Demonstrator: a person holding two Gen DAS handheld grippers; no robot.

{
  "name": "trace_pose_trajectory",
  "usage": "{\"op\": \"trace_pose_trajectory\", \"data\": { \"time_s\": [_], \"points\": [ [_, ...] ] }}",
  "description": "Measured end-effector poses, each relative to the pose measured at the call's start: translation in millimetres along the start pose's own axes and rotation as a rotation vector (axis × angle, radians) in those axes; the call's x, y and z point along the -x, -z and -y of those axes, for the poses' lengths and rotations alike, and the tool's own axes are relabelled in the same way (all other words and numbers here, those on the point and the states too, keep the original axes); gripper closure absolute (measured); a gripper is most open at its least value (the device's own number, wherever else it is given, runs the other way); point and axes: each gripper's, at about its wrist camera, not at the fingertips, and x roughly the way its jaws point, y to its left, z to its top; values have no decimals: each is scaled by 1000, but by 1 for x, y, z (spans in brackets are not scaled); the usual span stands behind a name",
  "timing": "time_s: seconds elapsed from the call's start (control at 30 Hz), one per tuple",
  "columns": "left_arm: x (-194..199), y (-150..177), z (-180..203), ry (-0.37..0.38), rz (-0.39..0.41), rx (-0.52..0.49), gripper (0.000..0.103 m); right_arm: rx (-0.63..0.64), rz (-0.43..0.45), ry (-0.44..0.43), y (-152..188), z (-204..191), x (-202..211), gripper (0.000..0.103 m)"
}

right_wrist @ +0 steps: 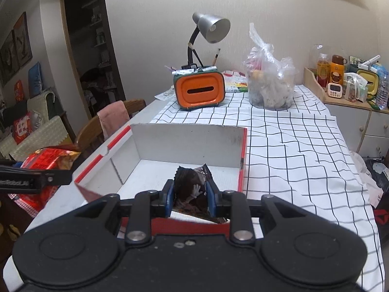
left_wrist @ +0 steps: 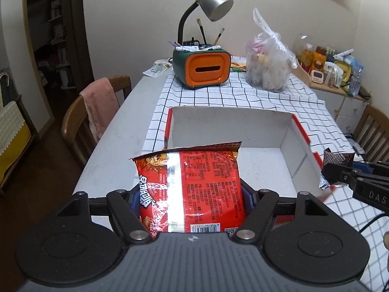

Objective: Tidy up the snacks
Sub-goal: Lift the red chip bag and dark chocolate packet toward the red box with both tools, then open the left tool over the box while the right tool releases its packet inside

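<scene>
Left gripper (left_wrist: 192, 202) jaws wide, clamping red snack packet (left_wrist: 192, 182); right gripper (right_wrist: 190, 198) jaws pinched tight on dark wrapper (right_wrist: 192, 189), above white box (right_wrist: 184, 143).

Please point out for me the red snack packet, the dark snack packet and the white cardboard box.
red snack packet (left_wrist: 199, 185), left wrist view: on its printed back panel.
dark snack packet (right_wrist: 192, 189), right wrist view: on the crinkled front, between the blue pads.
white cardboard box (right_wrist: 184, 143), right wrist view: on its far inner wall.

desk lamp (left_wrist: 214, 2) | orange tissue box (left_wrist: 201, 69) | plastic bag (left_wrist: 267, 68) | pink towel (left_wrist: 101, 104) over chair (left_wrist: 77, 126)
</scene>
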Motion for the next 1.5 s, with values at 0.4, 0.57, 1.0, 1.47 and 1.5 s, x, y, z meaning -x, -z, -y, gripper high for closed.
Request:
{"op": "trace_pose_trajectory", "data": {
  "time_s": [0.4, 0.57, 1.0, 1.47, 1.5],
  "points": [
    [-69, -16, 14, -56, -53, -61, 29, 1, -111, -7, -10, -11, -74, 77],
    [-91, -17, 17, -86, -78, -80, 29, -3, -149, 19, -7, -11, -95, 76],
    [-102, -8, 28, -90, -97, -109, 28, -16, -227, 19, 2, -8, -108, 76],
    [-46, -4, 29, -34, -10, -91, 21, -50, -165, -8, -4, -4, -64, 75],
    [-42, -3, 28, -30, -5, -89, 21, -48, -159, -4, -4, -5, -59, 75]
  ]
}}
